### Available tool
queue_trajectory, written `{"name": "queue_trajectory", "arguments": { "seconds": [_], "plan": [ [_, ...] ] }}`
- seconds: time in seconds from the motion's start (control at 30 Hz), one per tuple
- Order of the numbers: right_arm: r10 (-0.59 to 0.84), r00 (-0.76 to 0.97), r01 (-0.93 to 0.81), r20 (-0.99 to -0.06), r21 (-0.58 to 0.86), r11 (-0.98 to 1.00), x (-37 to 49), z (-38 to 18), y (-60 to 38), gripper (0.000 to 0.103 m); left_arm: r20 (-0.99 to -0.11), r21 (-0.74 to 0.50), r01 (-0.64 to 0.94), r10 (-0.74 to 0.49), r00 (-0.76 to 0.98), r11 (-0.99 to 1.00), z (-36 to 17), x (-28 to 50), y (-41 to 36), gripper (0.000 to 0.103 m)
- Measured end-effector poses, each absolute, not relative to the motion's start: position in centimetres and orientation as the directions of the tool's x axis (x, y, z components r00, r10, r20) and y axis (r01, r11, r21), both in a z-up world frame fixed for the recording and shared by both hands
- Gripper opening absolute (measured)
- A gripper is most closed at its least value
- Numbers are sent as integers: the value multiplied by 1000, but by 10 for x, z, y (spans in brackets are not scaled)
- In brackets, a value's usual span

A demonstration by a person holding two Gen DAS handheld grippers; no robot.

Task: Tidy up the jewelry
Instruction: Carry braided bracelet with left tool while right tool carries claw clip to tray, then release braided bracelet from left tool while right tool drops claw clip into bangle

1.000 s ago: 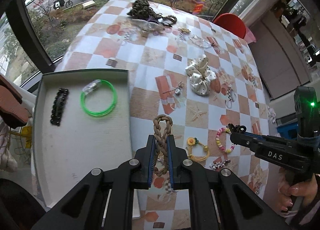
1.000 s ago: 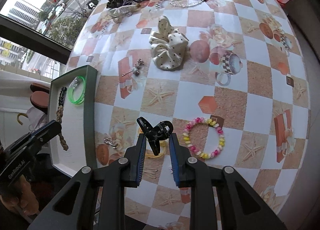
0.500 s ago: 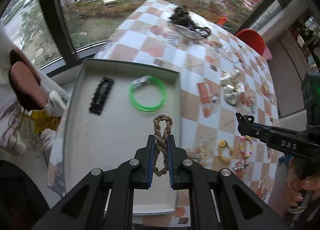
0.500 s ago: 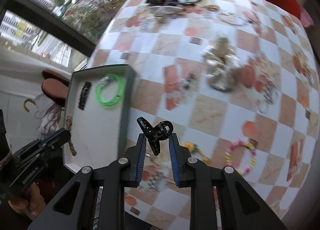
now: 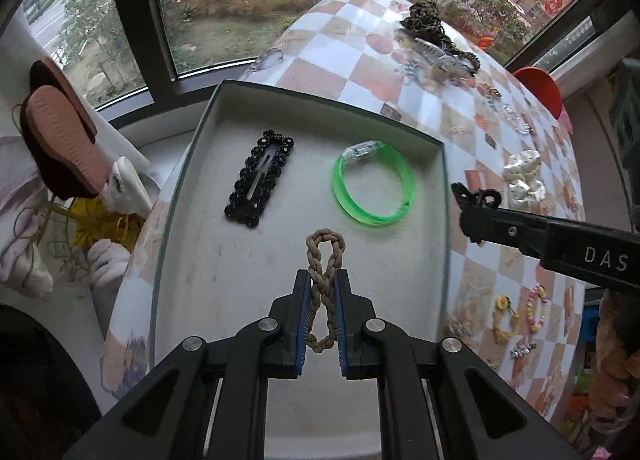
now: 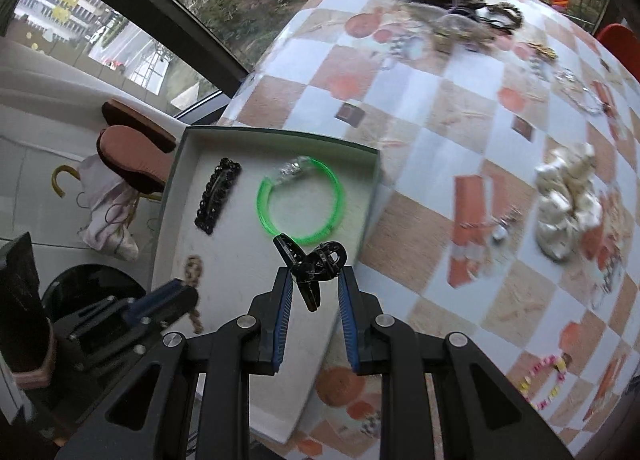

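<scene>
My left gripper is shut on a tan braided cord bracelet, held above the middle of the shallow grey tray. In the tray lie a black beaded hair clip and a green bangle. My right gripper is shut on a small black claw clip, hanging over the tray's right half, just below the green bangle. In the right wrist view the left gripper with its braided cord sits at the lower left, over the tray.
The checkered table carries a cream scrunchie, a dark pile of hair ties at the far end, and beaded bracelets near the right edge. Slippers and bags lie on the floor to the left. A red stool stands beyond.
Both grippers have travelled left from over the table to over the tray, each keeping its item. The tray now fills the middle of both views.
</scene>
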State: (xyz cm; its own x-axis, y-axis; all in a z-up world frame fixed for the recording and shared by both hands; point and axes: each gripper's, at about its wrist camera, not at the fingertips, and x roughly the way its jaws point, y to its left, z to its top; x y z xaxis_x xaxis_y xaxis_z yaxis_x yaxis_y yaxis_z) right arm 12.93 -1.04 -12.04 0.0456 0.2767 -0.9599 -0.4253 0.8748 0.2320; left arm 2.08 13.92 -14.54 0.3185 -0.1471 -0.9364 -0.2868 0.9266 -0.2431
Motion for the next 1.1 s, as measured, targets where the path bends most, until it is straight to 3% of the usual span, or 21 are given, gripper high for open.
{"name": "queue_trajectory", "arguments": {
  "seconds": [0.53, 1.1],
  "plan": [
    [260, -30, -382, -965, 252, 889, 168, -176, 24, 25, -948, -185, -252, -106, 299, 950, -183, 66, 147, 16],
    [257, -47, -369, -965, 256, 893, 180, -189, 30, 27, -961, -102, -245, -32, 275, 964, -187, 62, 142, 16]
  ]
}}
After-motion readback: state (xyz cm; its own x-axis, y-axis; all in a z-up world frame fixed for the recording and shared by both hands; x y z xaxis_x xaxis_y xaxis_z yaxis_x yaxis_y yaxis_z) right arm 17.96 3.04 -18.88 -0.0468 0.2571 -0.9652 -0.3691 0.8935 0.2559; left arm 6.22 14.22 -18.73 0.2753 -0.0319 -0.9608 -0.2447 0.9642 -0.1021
